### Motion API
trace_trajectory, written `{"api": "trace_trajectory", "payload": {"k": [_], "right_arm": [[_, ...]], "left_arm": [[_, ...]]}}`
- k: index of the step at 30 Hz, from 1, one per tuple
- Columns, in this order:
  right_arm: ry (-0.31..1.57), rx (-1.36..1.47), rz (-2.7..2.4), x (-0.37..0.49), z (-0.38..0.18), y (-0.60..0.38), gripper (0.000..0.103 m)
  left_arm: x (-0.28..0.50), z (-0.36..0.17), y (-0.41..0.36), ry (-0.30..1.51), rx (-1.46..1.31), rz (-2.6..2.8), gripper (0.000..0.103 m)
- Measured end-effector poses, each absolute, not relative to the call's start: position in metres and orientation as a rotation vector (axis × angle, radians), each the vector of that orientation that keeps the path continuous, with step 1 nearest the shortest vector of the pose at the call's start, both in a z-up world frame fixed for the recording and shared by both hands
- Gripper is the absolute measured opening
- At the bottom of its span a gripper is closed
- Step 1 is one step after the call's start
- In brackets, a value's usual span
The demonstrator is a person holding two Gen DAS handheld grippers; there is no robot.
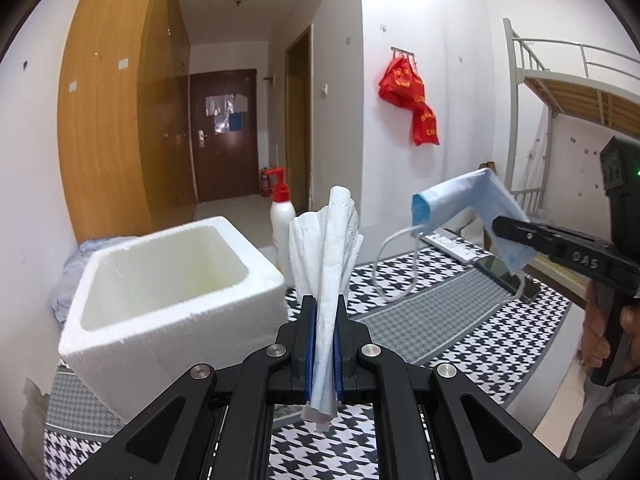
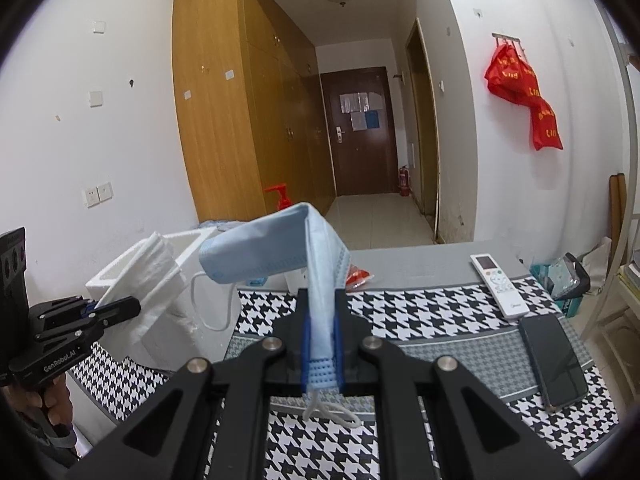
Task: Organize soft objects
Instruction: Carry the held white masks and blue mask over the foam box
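Observation:
My left gripper (image 1: 324,304) is shut on a folded white tissue (image 1: 328,240) that stands upright between the pads, just right of the white foam box (image 1: 120,320). My right gripper (image 2: 322,300) is shut on a light blue face mask (image 2: 280,248) that bends over to the left, its white ear loop (image 2: 208,300) hanging down. The mask (image 1: 468,200) and the right gripper (image 1: 500,228) also show in the left wrist view, at the right, above the table. The left gripper (image 2: 132,304) with the tissue (image 2: 156,276) shows in the right wrist view in front of the box (image 2: 188,244).
The table has a houndstooth cloth (image 2: 440,312). On it lie a white remote (image 2: 498,284), a black phone (image 2: 554,360) and a small red packet (image 2: 358,276). A white pump bottle with a red top (image 1: 282,224) stands behind the box. A bunk bed frame (image 1: 560,80) is at the right.

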State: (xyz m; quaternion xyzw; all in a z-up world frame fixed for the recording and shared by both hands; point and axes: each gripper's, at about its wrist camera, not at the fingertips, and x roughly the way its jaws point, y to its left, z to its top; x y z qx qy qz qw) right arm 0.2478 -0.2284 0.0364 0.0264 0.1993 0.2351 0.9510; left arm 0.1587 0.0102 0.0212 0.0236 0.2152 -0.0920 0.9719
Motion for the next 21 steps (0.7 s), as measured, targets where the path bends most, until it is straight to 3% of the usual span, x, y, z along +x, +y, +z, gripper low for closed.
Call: {"api": "trace_trajectory", "payload": {"k": [21], "right_arm": [[0.373, 0.036, 0.521, 0.258, 0.053, -0.214, 0.013]], "left_arm": [[0.163, 0.044, 0.034, 0.371, 0.044, -0.103, 0.008]]}}
